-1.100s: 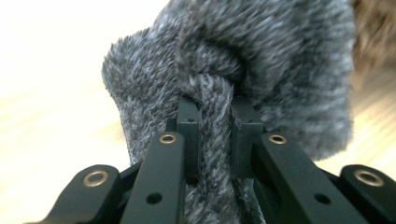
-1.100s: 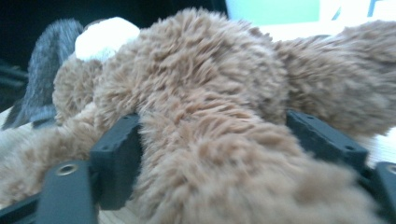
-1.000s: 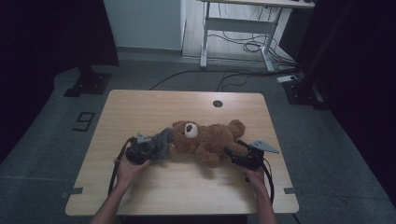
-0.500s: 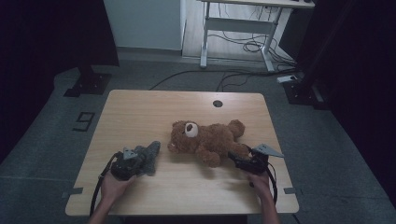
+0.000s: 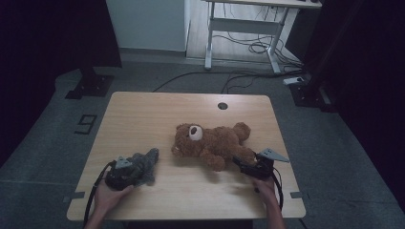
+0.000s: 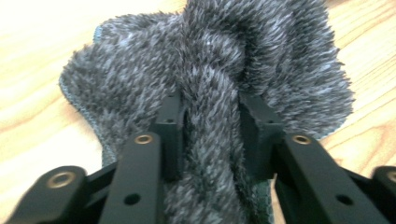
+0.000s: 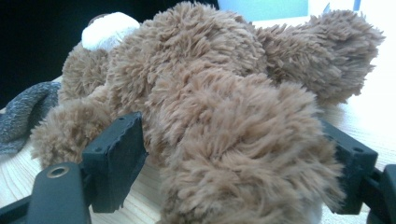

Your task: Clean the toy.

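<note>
Left claw (image 5: 128, 172) sits at the near left of the bench (image 5: 143, 114), low over a grey fuzzy cloth (image 5: 143, 164). In the left gripper view a bunched fold of that cloth (image 6: 205, 107) runs up between the two black jaws, whose pads lie close against the pile on either side; the jaws have just been opening, and whether the pads still press on the fold cannot be told. Most of the cloth spreads on the wood beyond the jaw tips, crumpled into a soft heap.

At the near right, the right claw (image 5: 246, 167) points toward the bench's middle, with a hand (image 5: 263, 187) behind it. Its jaws stand wide on either side of one leg of a brown teddy bear (image 5: 215, 143). In the right gripper view the leg (image 7: 243, 158) fills the gap between them, the left pad against the fur and the right pad half buried in it.

Farther in, the bear lies on its back across the middle of the bench, white muzzle (image 5: 195, 132) toward the left and head nearest the cloth, though well apart from it. Beyond the bench's far edge, cables (image 5: 248, 76) trail over the grey floor.
</note>
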### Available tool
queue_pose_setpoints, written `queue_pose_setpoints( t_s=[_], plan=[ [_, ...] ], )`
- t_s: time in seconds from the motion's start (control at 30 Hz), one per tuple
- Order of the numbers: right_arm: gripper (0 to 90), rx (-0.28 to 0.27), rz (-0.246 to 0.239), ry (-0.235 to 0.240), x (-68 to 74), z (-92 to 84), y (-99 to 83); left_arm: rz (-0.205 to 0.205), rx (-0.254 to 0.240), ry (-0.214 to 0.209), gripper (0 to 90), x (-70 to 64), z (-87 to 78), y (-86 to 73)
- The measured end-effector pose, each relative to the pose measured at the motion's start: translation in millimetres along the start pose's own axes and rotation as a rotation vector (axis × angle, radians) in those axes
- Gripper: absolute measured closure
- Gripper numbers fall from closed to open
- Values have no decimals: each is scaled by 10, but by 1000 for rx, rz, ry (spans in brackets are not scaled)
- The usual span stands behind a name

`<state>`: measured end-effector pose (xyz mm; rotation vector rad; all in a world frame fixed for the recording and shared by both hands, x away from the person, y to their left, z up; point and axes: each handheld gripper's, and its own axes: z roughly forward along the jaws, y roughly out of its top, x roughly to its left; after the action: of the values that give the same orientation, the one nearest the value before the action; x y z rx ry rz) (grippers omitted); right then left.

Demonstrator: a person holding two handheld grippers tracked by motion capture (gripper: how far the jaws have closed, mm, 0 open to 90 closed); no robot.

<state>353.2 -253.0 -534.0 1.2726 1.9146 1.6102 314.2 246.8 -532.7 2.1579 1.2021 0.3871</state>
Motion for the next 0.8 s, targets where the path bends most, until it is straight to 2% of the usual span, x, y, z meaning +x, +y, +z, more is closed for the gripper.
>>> queue_pose_setpoints(
  t_s=[0.27, 0.43, 0.67, 0.73, 0.8],
  plan=[
    [201, 5, -2, -2, 0, 4, -15, 33, -4, -41, 446, 11, 60, 36],
    [201, 5, -6, -3, 5, 3, -19, 36, 8, -62, 385, -2, 19, 33],
    [201, 2, -1, -3, -6, -14, -17, 52, -62, -39, 256, -58, -235, 43],
    [201, 1, -3, -4, -3, -17, -15, 44, -100, -23, 262, -58, -310, 61],
    [201, 0, -3, -2, 2, -22, -13, 50, -108, -21, 260, -66, -337, 80]
  ],
)
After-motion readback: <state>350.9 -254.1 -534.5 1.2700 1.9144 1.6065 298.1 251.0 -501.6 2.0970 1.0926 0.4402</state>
